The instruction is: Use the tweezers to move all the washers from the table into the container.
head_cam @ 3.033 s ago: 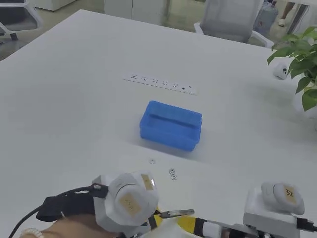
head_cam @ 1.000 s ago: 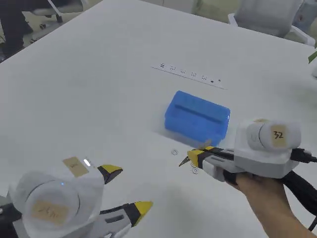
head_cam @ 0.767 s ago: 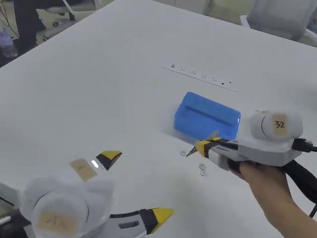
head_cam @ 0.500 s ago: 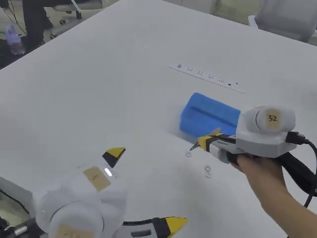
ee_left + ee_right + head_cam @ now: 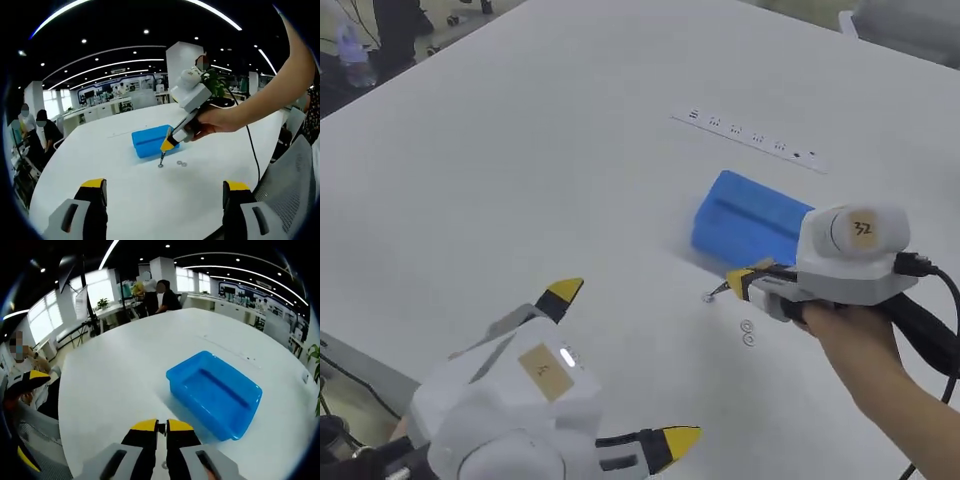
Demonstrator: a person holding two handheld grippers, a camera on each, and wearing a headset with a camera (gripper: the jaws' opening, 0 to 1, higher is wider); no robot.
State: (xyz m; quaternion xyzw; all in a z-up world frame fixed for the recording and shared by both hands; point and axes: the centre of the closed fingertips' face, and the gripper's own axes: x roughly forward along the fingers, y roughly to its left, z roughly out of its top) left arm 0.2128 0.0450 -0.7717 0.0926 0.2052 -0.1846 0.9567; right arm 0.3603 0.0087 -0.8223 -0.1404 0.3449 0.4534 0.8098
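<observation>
Right gripper is low over the white table, its yellow-tipped jaws pinched together on the tweezers, and in the right gripper view just a sliver of a gap shows between the two tips with the slim dark tool running through it. The tweezers poke out ahead of the jaws as a thin dark metal point, angled down, and the tip sits right at the lone washer, a tiny flat metal ring lying on the tabletop just in front of the jaws; whether the tip actually has hold of it is too small to tell. The two other washers lie side by side on the table, just beside the right gripper and near the hand that carries it, a little apart from the lone one. The container is just beyond the jaw tips, a bright blue plastic tray, rectangular with rounded corners, a smooth rim and shallow walls, sitting flat on the table. Over to the left gripper, close to the camera in the head view: jaws spread wide, yellow caps far apart, nothing between them, and the washers lie well ahead of it, across bare matte tabletop. Behind the container a flat white power strip lies on the table
</observation>
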